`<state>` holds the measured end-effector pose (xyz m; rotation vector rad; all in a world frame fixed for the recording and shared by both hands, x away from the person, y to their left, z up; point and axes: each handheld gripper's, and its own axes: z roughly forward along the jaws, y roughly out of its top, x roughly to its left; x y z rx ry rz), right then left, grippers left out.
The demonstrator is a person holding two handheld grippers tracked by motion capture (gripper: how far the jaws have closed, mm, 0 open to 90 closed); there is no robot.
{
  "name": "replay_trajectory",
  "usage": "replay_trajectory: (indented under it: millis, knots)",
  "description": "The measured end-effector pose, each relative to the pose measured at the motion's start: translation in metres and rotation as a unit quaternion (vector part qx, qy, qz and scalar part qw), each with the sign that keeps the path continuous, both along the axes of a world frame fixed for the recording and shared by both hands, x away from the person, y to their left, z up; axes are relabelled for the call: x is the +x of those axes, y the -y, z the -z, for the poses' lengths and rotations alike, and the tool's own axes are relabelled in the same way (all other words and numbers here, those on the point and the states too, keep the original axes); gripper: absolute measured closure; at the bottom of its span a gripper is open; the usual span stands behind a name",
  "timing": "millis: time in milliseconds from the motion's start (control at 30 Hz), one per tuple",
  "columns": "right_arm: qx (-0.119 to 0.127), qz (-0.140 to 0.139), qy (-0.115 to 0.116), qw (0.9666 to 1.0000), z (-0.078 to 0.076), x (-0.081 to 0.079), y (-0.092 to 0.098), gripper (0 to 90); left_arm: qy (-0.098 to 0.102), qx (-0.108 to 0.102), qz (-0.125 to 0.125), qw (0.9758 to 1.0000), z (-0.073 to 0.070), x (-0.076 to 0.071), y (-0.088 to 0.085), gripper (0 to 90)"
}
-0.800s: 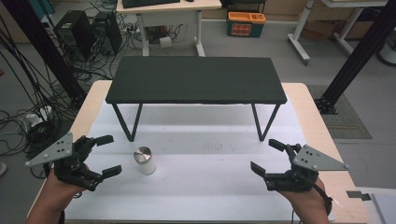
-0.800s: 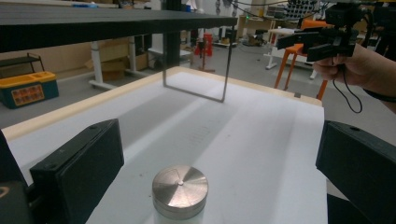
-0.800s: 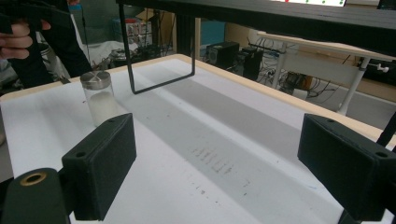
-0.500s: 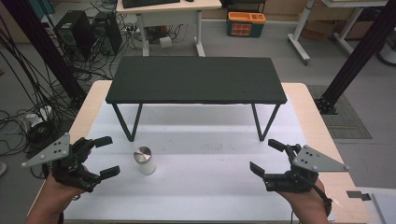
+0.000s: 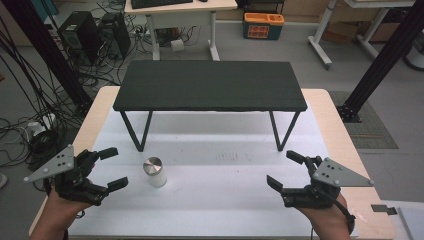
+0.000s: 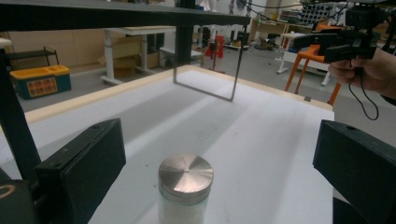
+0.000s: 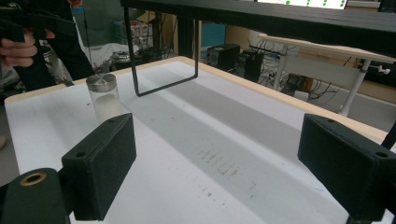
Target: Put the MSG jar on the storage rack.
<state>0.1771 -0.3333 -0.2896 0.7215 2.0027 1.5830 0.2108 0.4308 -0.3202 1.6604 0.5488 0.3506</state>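
A small jar [image 5: 154, 171] with a metal lid stands on the white worktop [image 5: 225, 200], just beside the left hand-held gripper [image 5: 111, 168], whose jaws are spread wide and aimed at it, apparently lined up for a grasp. The right hand-held gripper [image 5: 285, 168], jaws likewise apart, hovers well clear, before a low black shelf [image 5: 210, 85].

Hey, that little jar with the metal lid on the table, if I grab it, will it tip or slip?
The jar looks rigid, probably glass, so smooth walls may slip and could break if dropped. It stands upright, taller than wide, so a push near the lid might tip it, and on its side it would likely roll. White contents fill it partway, adding some weight.
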Motion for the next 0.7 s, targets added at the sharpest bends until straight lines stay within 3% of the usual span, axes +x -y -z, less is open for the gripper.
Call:
replay_trajectory:
  millis: [333,433,533,567,700]
  knots:
    - [0.001,0.0,-0.005,1.0,0.003,-0.004,-0.001,10.6,0.009,-0.004,-0.04,0.9991,0.041,-0.004,0.024,1.5]
    - [0.002,-0.001,-0.008,1.0,0.005,-0.003,-0.001,10.5,0.006,0.013,-0.053,0.9985,0.051,-0.004,0.043,1.5]
    - [0.007,-0.003,-0.008,0.9999,0.008,-0.004,-0.002,10.5,0.031,0.025,-0.09,0.9951,0.065,-0.013,0.062,2.3]
    - [0.007,-0.003,-0.005,1.0,0.009,-0.005,-0.003,10.5,0.033,0.024,-0.097,0.9944,0.067,-0.015,0.064,2.4]
    - [0.009,-0.01,0.001,0.9999,0.011,-0.006,-0.004,10.6,0.029,0.012,-0.153,0.9877,0.078,-0.023,0.084,2.1]
